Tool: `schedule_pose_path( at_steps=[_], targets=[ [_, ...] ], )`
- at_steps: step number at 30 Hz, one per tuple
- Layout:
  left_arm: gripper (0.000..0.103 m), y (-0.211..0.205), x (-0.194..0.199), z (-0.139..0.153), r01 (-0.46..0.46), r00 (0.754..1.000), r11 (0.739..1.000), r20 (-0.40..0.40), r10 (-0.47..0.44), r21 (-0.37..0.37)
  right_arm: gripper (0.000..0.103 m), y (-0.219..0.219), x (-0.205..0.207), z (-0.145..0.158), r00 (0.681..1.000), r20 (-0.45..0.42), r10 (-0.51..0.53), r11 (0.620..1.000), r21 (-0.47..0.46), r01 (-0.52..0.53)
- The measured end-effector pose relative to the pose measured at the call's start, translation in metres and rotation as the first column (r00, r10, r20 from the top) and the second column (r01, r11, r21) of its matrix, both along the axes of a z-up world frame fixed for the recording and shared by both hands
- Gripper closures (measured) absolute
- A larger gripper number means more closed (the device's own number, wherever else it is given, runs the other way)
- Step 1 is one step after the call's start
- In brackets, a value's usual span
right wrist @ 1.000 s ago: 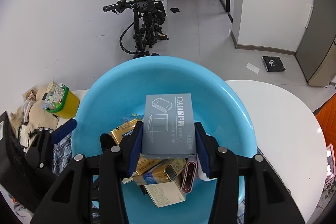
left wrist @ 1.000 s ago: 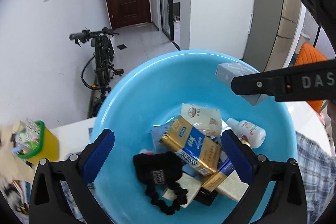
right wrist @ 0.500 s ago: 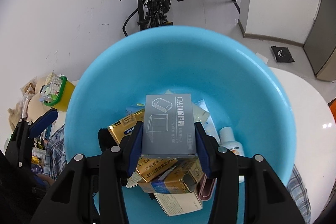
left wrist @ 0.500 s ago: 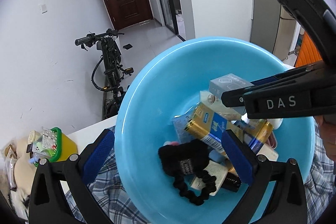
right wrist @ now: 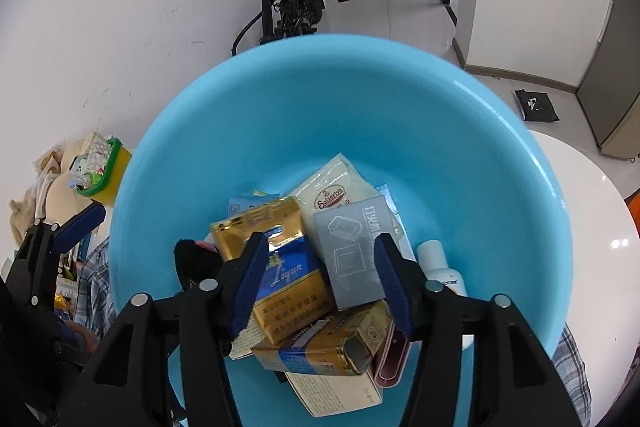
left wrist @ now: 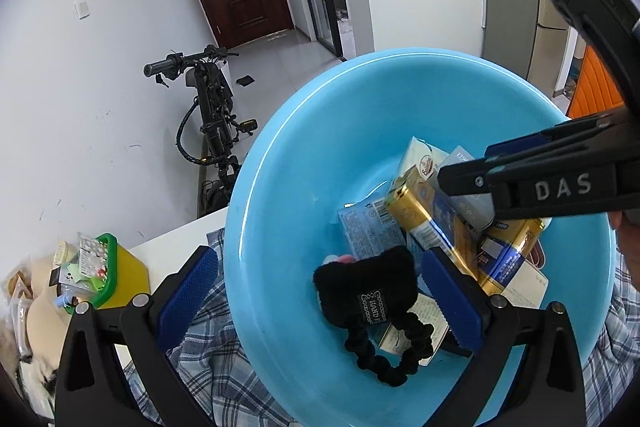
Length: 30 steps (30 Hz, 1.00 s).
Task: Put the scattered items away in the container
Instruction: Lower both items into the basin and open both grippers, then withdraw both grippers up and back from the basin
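A light blue basin (right wrist: 460, 131) holds several items: gold-and-blue packs (right wrist: 280, 267), a white packet (right wrist: 332, 187), a white bottle (right wrist: 440, 263) and a black hair band (left wrist: 368, 291). My right gripper (right wrist: 320, 267) hangs low over this pile and its jaws are opening. The grey box (right wrist: 352, 255) lies tilted on the packs between them, leaning by the right pad and apart from the left one. In the left wrist view the right gripper (left wrist: 460, 183) crosses from the right above the grey box (left wrist: 474, 205). My left gripper (left wrist: 320, 297) is open and straddles the basin's near rim (left wrist: 240, 267).
A yellow tub with a green rim (left wrist: 108, 275), full of small packets, stands on the white table (right wrist: 592, 227) left of the basin. Plaid cloth (left wrist: 208, 367) lies under the basin. An electric bike (left wrist: 208, 115) leans on the wall behind.
The right gripper sank into the basin with the grey box, then its jaws parted and the box tipped onto the pile. The left gripper drew closer to the basin's rim.
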<state>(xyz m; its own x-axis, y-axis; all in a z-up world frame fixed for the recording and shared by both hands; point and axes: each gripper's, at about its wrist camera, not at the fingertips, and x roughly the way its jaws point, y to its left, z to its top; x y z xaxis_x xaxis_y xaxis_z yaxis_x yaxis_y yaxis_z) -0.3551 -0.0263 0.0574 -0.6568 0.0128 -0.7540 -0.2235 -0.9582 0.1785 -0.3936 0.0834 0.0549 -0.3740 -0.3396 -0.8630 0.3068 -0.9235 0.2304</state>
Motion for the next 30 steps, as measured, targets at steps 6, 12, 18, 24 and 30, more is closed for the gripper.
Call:
schedule_pose_path(
  at_steps=[6,12,18,24,30],
  targets=[
    [0.000,-0.005,0.013,0.016,-0.022,0.997,0.999,-0.066,0.025,0.043,0.025,0.016,0.017,0.025,0.984,-0.162,-0.081,0.995,0.048,0.089],
    [0.000,-0.013,0.043,0.038,-0.037,0.978,0.992,-0.199,0.061,0.123,0.006,0.035,0.049,0.052,0.951,-0.297,-0.088,0.996,-0.047,0.077],
    [0.000,-0.024,0.069,0.049,-0.062,0.963,0.969,-0.242,0.122,0.240,0.001,0.045,0.087,0.075,0.916,-0.398,-0.043,0.999,-0.040,0.029],
    [0.000,-0.025,0.101,0.059,-0.096,0.940,0.956,-0.292,0.179,0.278,0.001,0.055,0.134,0.084,0.875,-0.482,0.035,0.996,0.086,0.008],
    [0.000,-0.016,0.134,0.069,-0.124,0.949,0.963,-0.255,0.186,0.241,0.001,0.077,0.170,0.100,0.870,-0.494,-0.014,1.000,-0.020,0.005]
  ],
)
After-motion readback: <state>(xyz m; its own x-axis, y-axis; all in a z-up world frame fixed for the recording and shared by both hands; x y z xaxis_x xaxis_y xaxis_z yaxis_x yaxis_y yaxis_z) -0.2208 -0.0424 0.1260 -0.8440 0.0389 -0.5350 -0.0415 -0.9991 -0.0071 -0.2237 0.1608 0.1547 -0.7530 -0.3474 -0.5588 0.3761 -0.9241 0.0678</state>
